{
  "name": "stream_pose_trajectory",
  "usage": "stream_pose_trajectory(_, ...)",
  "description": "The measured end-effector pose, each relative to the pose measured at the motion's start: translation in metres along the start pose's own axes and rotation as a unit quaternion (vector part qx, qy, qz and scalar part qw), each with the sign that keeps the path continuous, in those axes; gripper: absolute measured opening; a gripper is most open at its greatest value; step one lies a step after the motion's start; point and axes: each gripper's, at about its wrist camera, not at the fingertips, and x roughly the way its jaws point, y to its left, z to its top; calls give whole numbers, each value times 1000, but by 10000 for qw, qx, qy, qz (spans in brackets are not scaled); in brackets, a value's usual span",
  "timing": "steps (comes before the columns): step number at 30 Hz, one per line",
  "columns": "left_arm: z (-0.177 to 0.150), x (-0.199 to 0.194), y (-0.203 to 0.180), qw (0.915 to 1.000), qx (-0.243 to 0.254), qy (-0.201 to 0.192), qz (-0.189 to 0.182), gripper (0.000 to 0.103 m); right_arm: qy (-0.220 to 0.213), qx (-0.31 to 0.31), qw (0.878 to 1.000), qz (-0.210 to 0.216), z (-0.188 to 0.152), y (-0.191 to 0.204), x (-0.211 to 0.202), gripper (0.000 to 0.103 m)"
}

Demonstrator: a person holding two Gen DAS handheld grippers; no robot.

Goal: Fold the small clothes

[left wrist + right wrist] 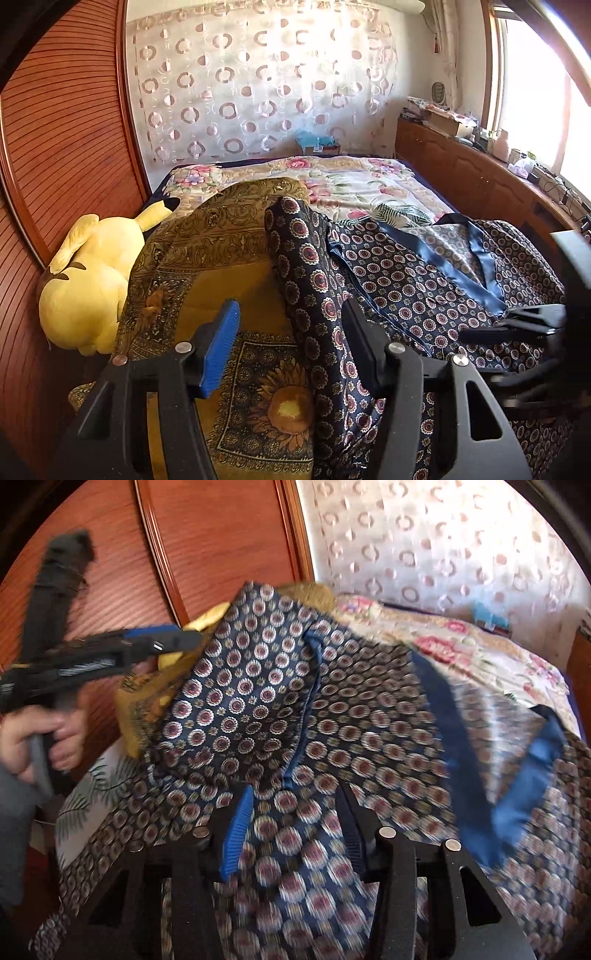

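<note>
The robe lay unfolded and rumpled across the bed, one part draped against the yellow cushion. No fold was made; all folding remained. The left gripper and right gripper both gaped wide over the robe, holding nothing.

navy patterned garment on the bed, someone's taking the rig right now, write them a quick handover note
Left hand-held gripper: open, empty, over the yellow sunflower cloth.
Right hand-held gripper: open, above the navy patterned garment, gripping nothing.
Garment lies spread and rumpled on the bed, one part draped up over the yellow cloth; blue trim exposed.
Done: no neat fold visible.
Left: flatten it, then fold.
</note>
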Motion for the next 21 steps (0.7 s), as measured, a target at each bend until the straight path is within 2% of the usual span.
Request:
stream_pose_trajectory(2, -1, -2, 3, 10000, -42, -10, -14, 59, 161, -7, 9999, -28, 6, 1, 17, 43)
stream_pose_trajectory(5, -4, -5, 8, 9999, -124, -36, -36, 59, 179, -11, 9998, -68, 21, 1, 32, 41)
stream_pose_trajectory(6, -6, -5, 9, 9999, -142, -31, -36, 59, 201, 10, 9998, -25, 24, 1, 34, 39)
stream_pose_trajectory(7, -7, -5, 10, 9999, -155, -21, -31, 59, 212, -23, 9998, -24, 25, 3, 36, 28)
stream_pose_trajectory(8, -8, -5, 11, 9999, -163, -17, -30, 59, 236, -130, 9996, -89, 26, 6, 39, 22)
stream_pose_trajectory(13, -10, -1, 16, 9998, -208, 41, -51, 59, 189, -320, 9993, -103, 23, 15, 48, 10)
stream_pose_trajectory(17, -9, -4, 17, 9997, -236, 7, -78, 59, 26, -163, 9996, -223, 16, 9, 31, 8)
stream_pose_trajectory(21, -7, -2, 10, 9998, -154, 5, -122, 59, 43, 7, 9995, -323, 7, 1, 15, 8)
